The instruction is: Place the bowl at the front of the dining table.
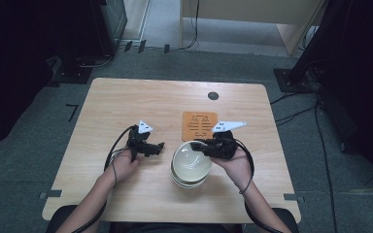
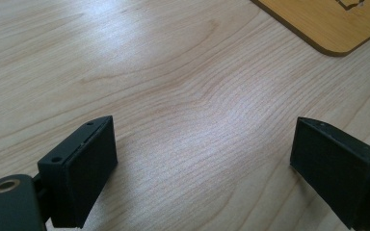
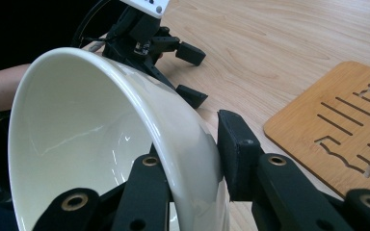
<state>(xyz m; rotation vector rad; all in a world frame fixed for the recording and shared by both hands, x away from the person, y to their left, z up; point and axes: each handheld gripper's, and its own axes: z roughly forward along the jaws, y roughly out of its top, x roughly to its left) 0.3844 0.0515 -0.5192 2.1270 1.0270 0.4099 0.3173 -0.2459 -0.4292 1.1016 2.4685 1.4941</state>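
Right tongs (image 3: 212, 159) clamped on the top bowl's (image 3: 101, 134) rim; bowl empty. Left tongs (image 2: 202, 163) apart over bare table (image 2: 173, 72). Trivet (image 3: 337, 130) beside right tongs, no legible writing.

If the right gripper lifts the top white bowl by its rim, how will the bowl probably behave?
The top bowl looks glazed and glossy, so its rim may slip between the right gripper jaws. It seems rigid and breakable. Held at one edge, it will likely tilt as it leaves the stack.
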